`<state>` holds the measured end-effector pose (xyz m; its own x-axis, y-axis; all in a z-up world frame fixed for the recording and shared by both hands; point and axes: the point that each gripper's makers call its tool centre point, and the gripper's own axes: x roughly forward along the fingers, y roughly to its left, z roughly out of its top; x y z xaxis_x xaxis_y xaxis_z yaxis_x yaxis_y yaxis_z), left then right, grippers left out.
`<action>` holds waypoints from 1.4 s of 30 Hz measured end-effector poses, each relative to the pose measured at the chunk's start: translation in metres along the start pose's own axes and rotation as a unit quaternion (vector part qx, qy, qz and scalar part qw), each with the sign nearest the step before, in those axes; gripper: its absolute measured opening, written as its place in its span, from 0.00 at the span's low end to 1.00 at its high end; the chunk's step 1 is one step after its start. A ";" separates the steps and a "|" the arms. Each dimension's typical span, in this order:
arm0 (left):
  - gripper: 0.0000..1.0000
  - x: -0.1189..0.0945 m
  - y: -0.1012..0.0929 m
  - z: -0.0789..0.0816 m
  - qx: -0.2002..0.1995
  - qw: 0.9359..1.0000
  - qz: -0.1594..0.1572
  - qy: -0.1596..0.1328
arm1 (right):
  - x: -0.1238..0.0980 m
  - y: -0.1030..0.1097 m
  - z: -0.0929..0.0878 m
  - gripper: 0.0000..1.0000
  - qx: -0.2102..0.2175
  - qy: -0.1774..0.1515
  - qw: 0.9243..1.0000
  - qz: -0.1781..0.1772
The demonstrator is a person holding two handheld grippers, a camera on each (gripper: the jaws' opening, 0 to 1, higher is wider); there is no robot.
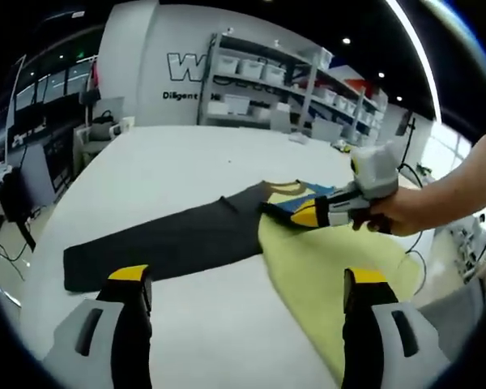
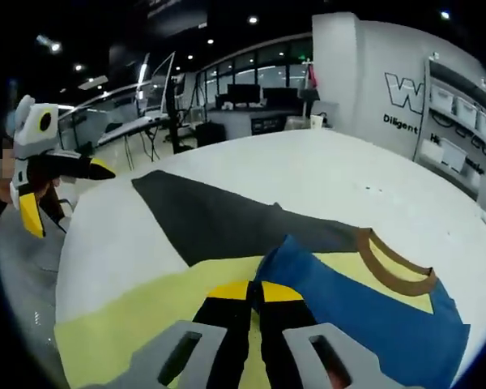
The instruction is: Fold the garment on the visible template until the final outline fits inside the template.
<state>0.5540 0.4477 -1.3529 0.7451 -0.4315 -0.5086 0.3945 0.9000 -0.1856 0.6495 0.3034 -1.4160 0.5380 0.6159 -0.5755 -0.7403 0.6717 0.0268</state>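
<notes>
While the right gripper [image 2: 255, 293] pinches the shirt [image 2: 364, 324] on the white table [image 2: 324, 178], the left gripper [image 1: 247, 279] hovers wide open.

Garment [image 2: 364, 316] blue and yellow (brown collar); dark template [image 1: 170, 243].

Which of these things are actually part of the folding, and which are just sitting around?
In use:
yellow and blue garment with brown collar
dark grey template sheet
right gripper, jaws shut on the garment
left gripper, jaws open

Lying about:
metal shelves of white bins
</notes>
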 end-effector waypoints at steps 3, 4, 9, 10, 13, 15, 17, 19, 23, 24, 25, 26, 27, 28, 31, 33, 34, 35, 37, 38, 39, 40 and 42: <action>0.99 0.000 0.000 0.000 -0.001 1.000 0.001 0.000 | 0.000 0.000 -0.001 0.00 0.006 0.000 1.000 0.001; 0.99 0.000 0.000 0.000 -0.001 1.000 0.001 0.001 | 0.000 0.000 -0.001 0.00 0.003 0.001 1.000 0.003; 0.99 0.000 0.000 0.000 -0.002 1.000 0.003 0.002 | 0.001 0.012 -0.004 0.00 -0.001 0.005 1.000 0.027; 0.99 0.000 0.000 0.000 -0.002 1.000 0.003 0.002 | 0.002 0.015 -0.005 0.00 0.002 0.004 0.999 0.035; 0.99 0.001 0.002 0.001 -0.005 1.000 0.003 0.002 | -0.001 0.010 -0.007 0.00 0.012 0.009 0.999 0.030; 0.99 0.003 0.005 0.001 -0.005 1.000 0.006 0.003 | -0.004 0.009 -0.004 0.00 0.020 0.001 0.999 0.034; 0.99 0.004 0.009 0.002 -0.010 1.000 0.009 0.004 | -0.009 0.011 -0.002 0.05 0.026 -0.007 0.999 0.041; 0.99 0.005 0.017 0.002 -0.019 1.000 0.015 0.004 | -0.015 0.010 -0.001 0.15 0.033 -0.009 0.999 0.041; 0.98 0.008 0.039 0.000 -0.041 0.999 0.032 0.009 | -0.036 0.002 -0.001 0.17 0.036 -0.026 0.998 0.039; 0.97 0.008 0.044 0.000 -0.047 0.998 0.037 0.010 | -0.041 -0.001 -0.003 0.18 0.039 -0.029 0.998 0.037; 0.97 0.009 0.053 -0.001 -0.057 0.997 0.045 0.009 | -0.045 -0.004 -0.005 0.19 0.040 -0.029 0.998 0.034; 0.96 0.009 0.060 0.000 -0.062 0.997 0.052 0.009 | -0.051 -0.010 -0.010 0.20 0.042 -0.029 0.998 0.030; 0.95 0.009 0.067 -0.001 -0.072 0.995 0.061 0.010 | -0.056 -0.014 -0.013 0.20 0.044 -0.028 0.998 0.027; 0.93 0.008 0.075 -0.002 -0.089 0.993 0.072 0.009 | -0.062 -0.020 -0.016 0.20 0.045 -0.031 0.998 0.021; 0.90 0.006 0.105 -0.004 -0.122 0.987 0.105 0.004 | -0.076 -0.034 -0.023 0.20 0.047 -0.033 0.998 0.006; 0.89 0.003 0.120 -0.008 -0.137 0.983 0.122 0.004 | -0.086 -0.042 -0.025 0.19 0.050 -0.039 0.998 -0.003; 0.88 0.002 0.125 -0.008 -0.146 0.981 0.125 0.000 | -0.088 -0.046 -0.027 0.19 0.049 -0.039 0.998 -0.006; 0.87 0.001 0.130 -0.008 -0.151 0.980 0.130 -0.004 | -0.092 -0.051 -0.029 0.20 0.048 -0.041 0.998 -0.012; 0.86 -0.003 0.143 -0.013 -0.166 0.975 0.148 -0.007 | -0.099 -0.055 -0.032 0.21 0.048 -0.043 0.998 -0.016; 0.86 -0.005 0.148 -0.015 -0.171 0.973 0.154 -0.011 | -0.102 -0.057 -0.032 0.22 0.044 -0.044 0.998 -0.017; 0.84 -0.008 0.152 -0.015 -0.175 0.971 0.162 -0.019 | -0.105 -0.060 -0.034 0.23 0.044 -0.044 0.998 -0.019; 0.82 -0.011 0.155 -0.017 -0.182 0.969 0.168 -0.023 | -0.107 -0.062 -0.036 0.24 0.044 -0.043 0.998 -0.022; 0.78 -0.015 0.163 -0.026 -0.187 0.965 0.183 -0.023 | -0.113 -0.065 -0.036 0.25 0.042 -0.046 0.998 -0.026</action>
<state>0.5935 0.6028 -1.3975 0.8240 -0.0755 -0.5616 -0.1148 0.9483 -0.2959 0.6221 0.1748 -1.3822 0.6118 0.6124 -0.5006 -0.6767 0.7329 0.0695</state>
